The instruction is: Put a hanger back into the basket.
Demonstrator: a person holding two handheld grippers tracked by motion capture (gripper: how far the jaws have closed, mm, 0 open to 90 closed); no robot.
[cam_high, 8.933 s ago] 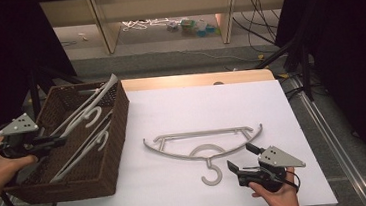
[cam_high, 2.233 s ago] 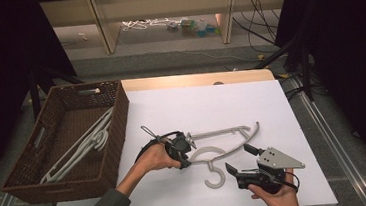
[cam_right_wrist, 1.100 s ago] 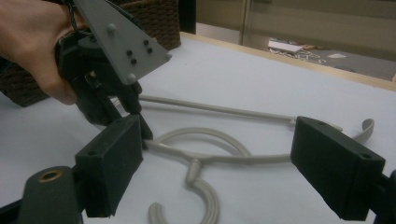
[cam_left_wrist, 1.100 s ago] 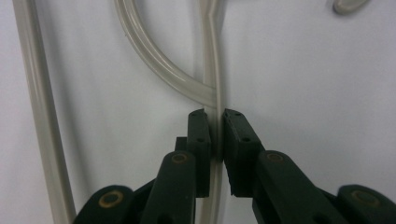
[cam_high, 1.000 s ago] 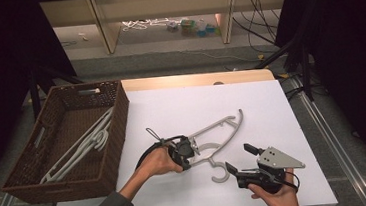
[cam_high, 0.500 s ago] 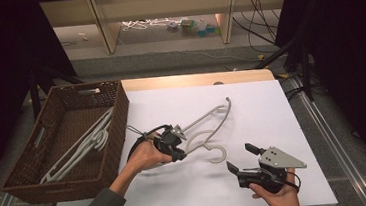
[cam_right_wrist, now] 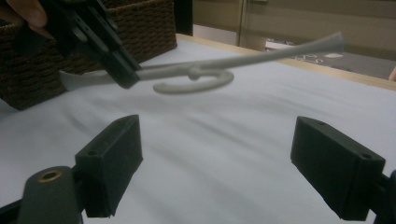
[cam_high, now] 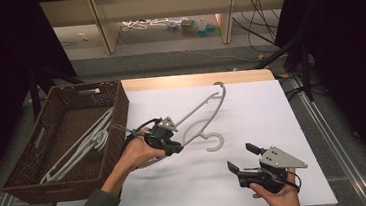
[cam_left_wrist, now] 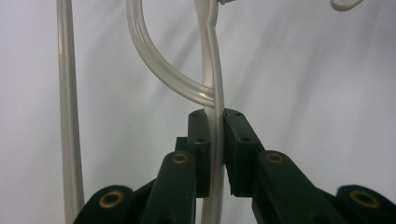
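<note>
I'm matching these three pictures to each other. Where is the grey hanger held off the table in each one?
High view: hanger at centre, slanting up-right from the left gripper.
Left gripper view: hanger rises at centre from between the fingers.
Right gripper view: hanger crosses the upper middle.
Shared landmark: the hanger's hook.

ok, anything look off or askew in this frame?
Nothing damaged or spilled. The hanger is tilted off the white tabletop, clamped in the left tongs; that's the carry. Other hangers lie in the wicker basket. Right tongs sit open.
</note>
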